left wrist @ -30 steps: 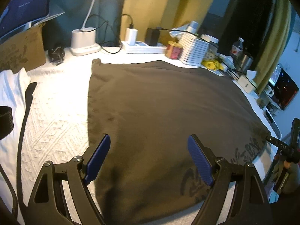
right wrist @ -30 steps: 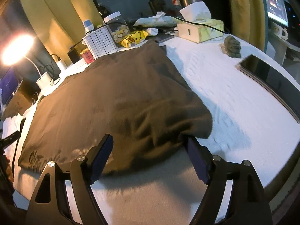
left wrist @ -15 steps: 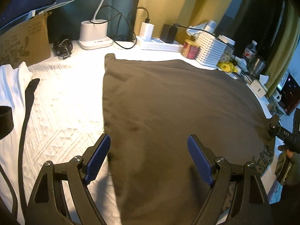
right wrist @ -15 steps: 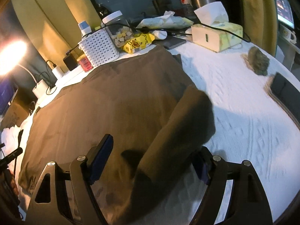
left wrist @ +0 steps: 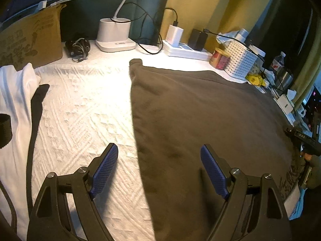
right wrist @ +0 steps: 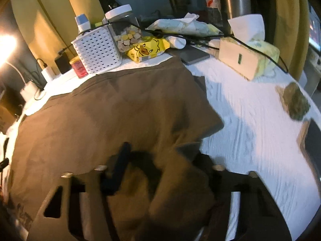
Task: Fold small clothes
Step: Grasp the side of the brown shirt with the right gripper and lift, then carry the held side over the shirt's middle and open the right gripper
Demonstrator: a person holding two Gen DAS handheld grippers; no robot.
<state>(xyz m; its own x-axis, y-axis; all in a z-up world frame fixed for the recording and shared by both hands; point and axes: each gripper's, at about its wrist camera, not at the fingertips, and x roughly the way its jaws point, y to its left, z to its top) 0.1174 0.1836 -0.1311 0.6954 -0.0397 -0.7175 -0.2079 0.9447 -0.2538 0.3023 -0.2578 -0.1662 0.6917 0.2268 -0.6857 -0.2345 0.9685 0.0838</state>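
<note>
Right gripper (right wrist: pixel 158 172) has just been closing its jaws, a raised fold of the dark brown cotton shirt (right wrist: pixel 120 112) bunched between them; firm pinch not confirmable. Left gripper (left wrist: pixel 158 170) hangs released, straddling the shirt's left edge, which runs away toward the white desk-lamp base (left wrist: pixel 115 35). Shirt lies flat on the white textured bedspread (left wrist: pixel 80 108); cluttered, lamplit room.
</note>
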